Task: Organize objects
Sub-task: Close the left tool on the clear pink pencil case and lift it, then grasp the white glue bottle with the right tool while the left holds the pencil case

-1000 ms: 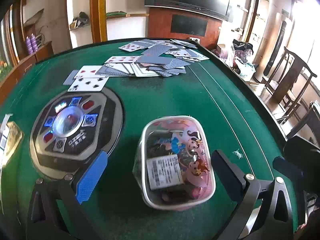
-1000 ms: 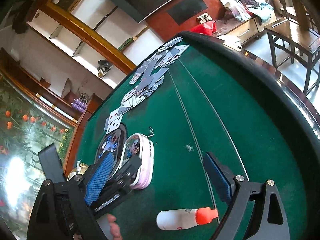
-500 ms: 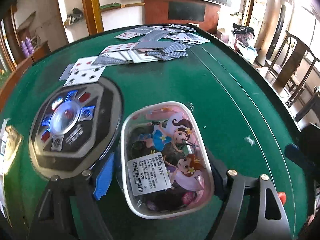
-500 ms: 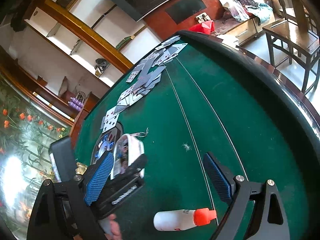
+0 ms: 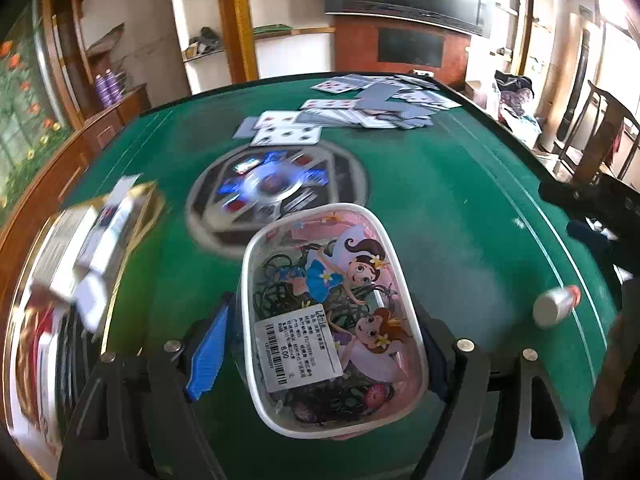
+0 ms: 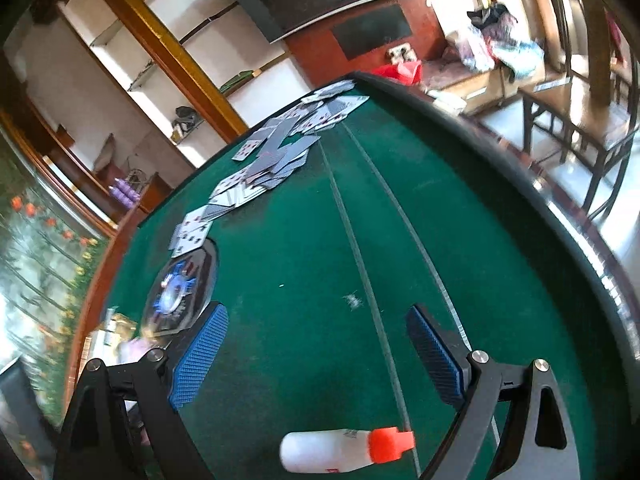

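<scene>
My left gripper (image 5: 320, 344) is shut on a clear pink pouch (image 5: 332, 316) with cartoon girls and a white price label, and holds it above the green table (image 5: 440, 208). A white bottle with an orange cap (image 6: 344, 450) lies on the felt just below my right gripper (image 6: 316, 356), which is open and empty. The bottle also shows in the left wrist view (image 5: 554, 306) at the right. Playing cards (image 5: 352, 114) lie scattered at the far side; they show in the right wrist view too (image 6: 276, 156).
A round black control panel with blue lights (image 5: 276, 192) is set in the table's middle. A gold-edged tray with boxes (image 5: 80, 248) sits at the left edge, blurred. Wooden chairs (image 6: 580, 120) stand beyond the right edge.
My left gripper closed on the pouch, lifted it and swung left toward the tray. My right gripper shifted slightly; the pouch and left gripper have left its view.
</scene>
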A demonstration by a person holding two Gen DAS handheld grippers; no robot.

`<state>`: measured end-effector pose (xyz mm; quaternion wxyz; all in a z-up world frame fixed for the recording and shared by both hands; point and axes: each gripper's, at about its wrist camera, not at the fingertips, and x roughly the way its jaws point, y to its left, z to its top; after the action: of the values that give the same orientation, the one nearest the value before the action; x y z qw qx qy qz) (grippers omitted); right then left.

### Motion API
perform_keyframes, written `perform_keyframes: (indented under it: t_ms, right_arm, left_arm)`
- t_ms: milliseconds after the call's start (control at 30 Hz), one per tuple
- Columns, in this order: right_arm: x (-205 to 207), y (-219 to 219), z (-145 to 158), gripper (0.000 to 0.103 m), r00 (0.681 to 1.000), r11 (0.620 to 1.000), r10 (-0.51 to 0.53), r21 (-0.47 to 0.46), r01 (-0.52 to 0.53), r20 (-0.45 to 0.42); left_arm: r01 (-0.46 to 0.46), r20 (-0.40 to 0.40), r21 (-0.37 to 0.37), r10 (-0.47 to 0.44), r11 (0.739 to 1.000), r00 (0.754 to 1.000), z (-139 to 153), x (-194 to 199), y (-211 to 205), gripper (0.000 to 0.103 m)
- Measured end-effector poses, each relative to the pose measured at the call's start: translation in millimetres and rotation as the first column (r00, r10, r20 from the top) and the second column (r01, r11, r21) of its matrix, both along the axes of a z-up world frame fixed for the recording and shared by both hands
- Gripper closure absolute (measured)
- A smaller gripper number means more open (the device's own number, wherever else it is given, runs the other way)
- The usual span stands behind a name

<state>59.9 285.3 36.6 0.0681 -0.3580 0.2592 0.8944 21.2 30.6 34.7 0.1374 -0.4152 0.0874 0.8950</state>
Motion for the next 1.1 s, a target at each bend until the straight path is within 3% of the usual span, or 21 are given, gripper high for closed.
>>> perform_keyframes:
  t_ms: [133, 200, 300, 367, 433, 533, 667, 800, 1033, 1100]
  right_arm:
    - [3.6, -10.0, 5.6, 0.009, 1.0, 0.996, -0.004, 0.094, 0.006, -0.018]
    - [12.7, -9.7, 11.5, 0.009, 1.0, 0.996, 0.004, 0.094, -0.002, -0.029]
    - [36.4, -2.6, 12.5, 0.009, 0.997, 0.994, 0.061, -0.09, -0.065, -0.042]
    - [47.4, 2.0, 5.1, 0.009, 0.991, 0.963, 0.131, -0.233, -0.132, -0.019]
    - [54.2, 5.1, -4.8, 0.009, 0.984, 0.934, 0.176, -0.317, -0.164, 0.011]
    - [57.4, 6.8, -17.2, 0.009, 0.98, 0.919, 0.192, -0.361, -0.162, 0.048]
    - [41.5, 2.3, -29.7, 0.008, 0.979, 0.938, 0.164, -0.324, -0.119, 0.117]
    - [9.9, -7.6, -20.1, 0.008, 0.976, 0.978, 0.128, -0.183, -0.095, 0.175]
    - [-10.4, -31.0, -25.4, 0.01, 0.962, 0.99, 0.136, -0.066, -0.124, 0.238]
    - [-5.2, -37.7, -26.0, 0.016, 0.962, 0.993, 0.117, -0.003, -0.12, 0.246]
  left_arm:
    - [-0.024, 0.022, 0.004, 0.024, 1.0, 0.999, -9.8, 7.2, -22.0, 0.024]
    - [-0.027, 0.055, 0.023, 0.026, 0.999, 0.998, -16.5, 6.1, -31.0, 0.024]
    - [-0.033, 0.113, 0.067, 0.025, 0.997, 0.993, -28.4, 1.4, -42.1, 0.024]
    - [-0.032, 0.107, 0.086, 0.023, 0.996, 0.994, -30.4, 3.3, -45.0, 0.023]
    - [-0.029, 0.098, 0.088, 0.02, 0.996, 0.995, -32.3, 3.7, -45.1, 0.023]
    - [-0.018, 0.079, 0.079, 0.012, 0.997, 0.997, -34.5, 5.8, -43.4, 0.023]
    - [-0.014, 0.077, 0.079, 0.007, 0.997, 0.997, -34.6, 5.1, -42.7, 0.021]
    - [-0.009, 0.079, 0.092, 0.002, 0.996, 0.997, -33.9, 4.6, -43.2, 0.018]
    - [-0.003, 0.081, 0.094, -0.004, 0.996, 0.997, -34.0, 5.1, -42.4, 0.016]
    - [-0.001, 0.081, 0.091, -0.006, 0.996, 0.997, -34.1, 5.3, -41.7, 0.015]
